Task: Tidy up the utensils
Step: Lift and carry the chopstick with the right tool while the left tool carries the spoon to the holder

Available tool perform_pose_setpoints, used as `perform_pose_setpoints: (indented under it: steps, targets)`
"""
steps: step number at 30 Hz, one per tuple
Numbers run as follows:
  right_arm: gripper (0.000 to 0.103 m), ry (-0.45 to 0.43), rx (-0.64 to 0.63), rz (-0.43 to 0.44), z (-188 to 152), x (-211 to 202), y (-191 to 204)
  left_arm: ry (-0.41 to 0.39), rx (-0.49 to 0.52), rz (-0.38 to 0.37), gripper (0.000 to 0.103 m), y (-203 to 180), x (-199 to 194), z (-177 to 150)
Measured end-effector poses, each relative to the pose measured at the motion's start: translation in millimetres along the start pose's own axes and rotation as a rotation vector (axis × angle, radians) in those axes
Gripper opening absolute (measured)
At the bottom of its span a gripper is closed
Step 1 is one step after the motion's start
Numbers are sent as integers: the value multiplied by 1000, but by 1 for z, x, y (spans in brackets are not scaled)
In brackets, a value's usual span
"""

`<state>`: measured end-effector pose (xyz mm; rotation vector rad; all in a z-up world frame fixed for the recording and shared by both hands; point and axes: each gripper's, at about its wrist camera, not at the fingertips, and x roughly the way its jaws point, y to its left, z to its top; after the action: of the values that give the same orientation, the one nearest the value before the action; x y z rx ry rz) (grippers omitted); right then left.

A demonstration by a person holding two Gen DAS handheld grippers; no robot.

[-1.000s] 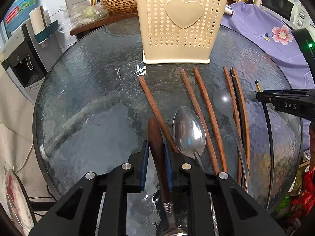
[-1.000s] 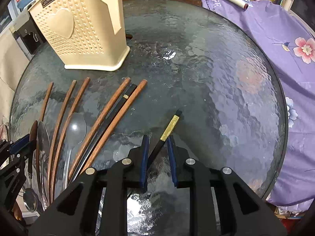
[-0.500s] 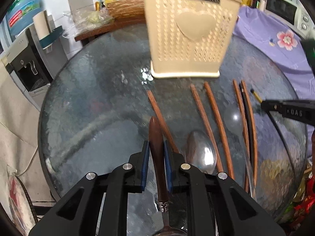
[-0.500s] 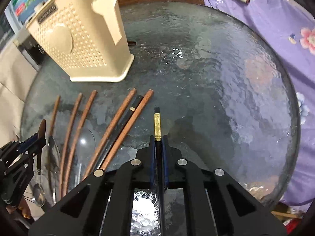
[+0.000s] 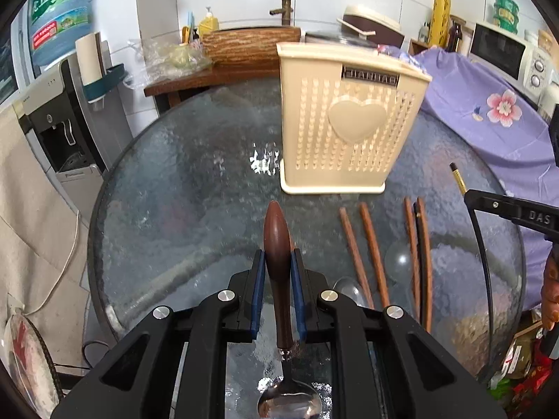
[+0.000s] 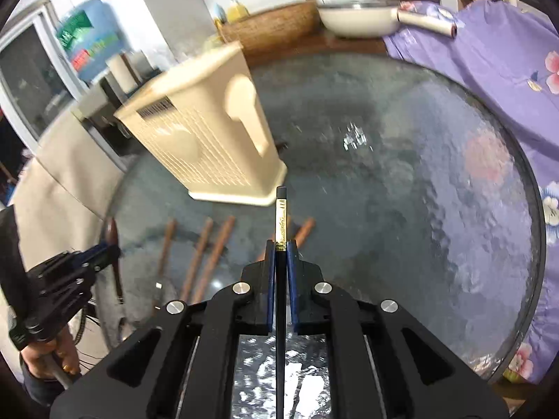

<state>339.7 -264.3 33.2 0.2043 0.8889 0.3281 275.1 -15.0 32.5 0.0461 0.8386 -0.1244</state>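
Left wrist view: the left gripper is closed on a spoon, wooden handle pointing forward, bowl hanging back under the camera, lifted off the glass surface. The holder stands ahead and to the right, its plate reading "JIANHAO" mirrored. Chopsticks lie on the surface before it. To do this step well, raise the handle tip above the holder rim, line up over the opening, then lower. The right gripper's side reads "DAS".

Right wrist view: the right gripper is clamped on a black chopstick with a gold band, held clear of the surface, aimed near the holder. Its band lettering is unreadable.
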Motion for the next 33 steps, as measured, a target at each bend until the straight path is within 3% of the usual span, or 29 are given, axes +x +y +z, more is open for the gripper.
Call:
perform_pose_setpoints:
  steps: [9,21,33]
  targets:
    - [7,-138,-78,103,8,-57,17,-92,-21,-11,14,9,-35,12]
    - [7,-193,-143,155,4,-100,33,-156,-32,-24,14,16,-59,19]
    - [7,-227,-165,164,26,-128,44,-217,-23,-34,14,14,-83,43]
